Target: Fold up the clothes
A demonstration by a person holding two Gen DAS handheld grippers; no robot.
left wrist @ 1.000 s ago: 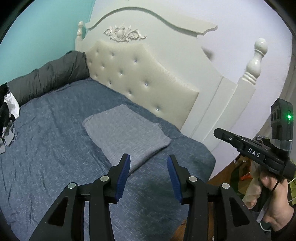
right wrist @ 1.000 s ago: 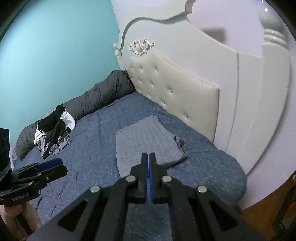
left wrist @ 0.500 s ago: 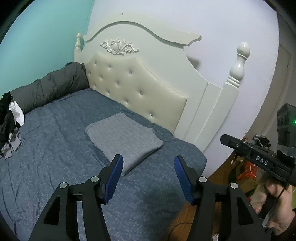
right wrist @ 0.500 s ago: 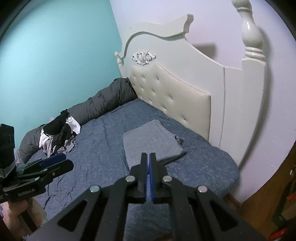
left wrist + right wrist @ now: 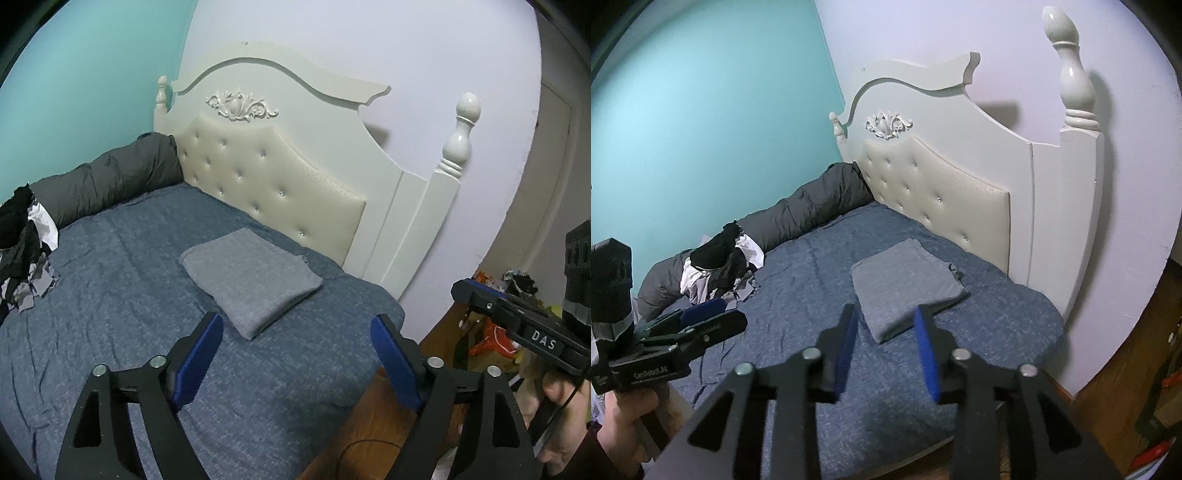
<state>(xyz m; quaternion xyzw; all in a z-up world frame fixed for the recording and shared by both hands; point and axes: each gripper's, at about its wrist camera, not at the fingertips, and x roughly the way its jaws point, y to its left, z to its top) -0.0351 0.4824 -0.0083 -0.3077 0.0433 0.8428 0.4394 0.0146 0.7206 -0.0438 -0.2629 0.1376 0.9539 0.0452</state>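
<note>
Clothes pile [image 5: 716, 262] lies far left on bed [image 5: 997, 325], nearer left gripper [image 5: 295, 343]; right gripper [image 5: 886, 343] farther. Both empty, jaws opening; folded cloth [image 5: 251, 277] ahead.

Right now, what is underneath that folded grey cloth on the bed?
The folded grey cloth lies flat on the blue bedspread, near the headboard. Whatever sits between its layers, or beneath the bedspread itself, is covered and cannot be seen.

Both wrist cameras are looking down from off the bed's [image 5: 110, 302] near corner toward the headboard [image 5: 942, 192], sharing the folded grey garment [image 5: 255, 277], seemingly well back.
</note>
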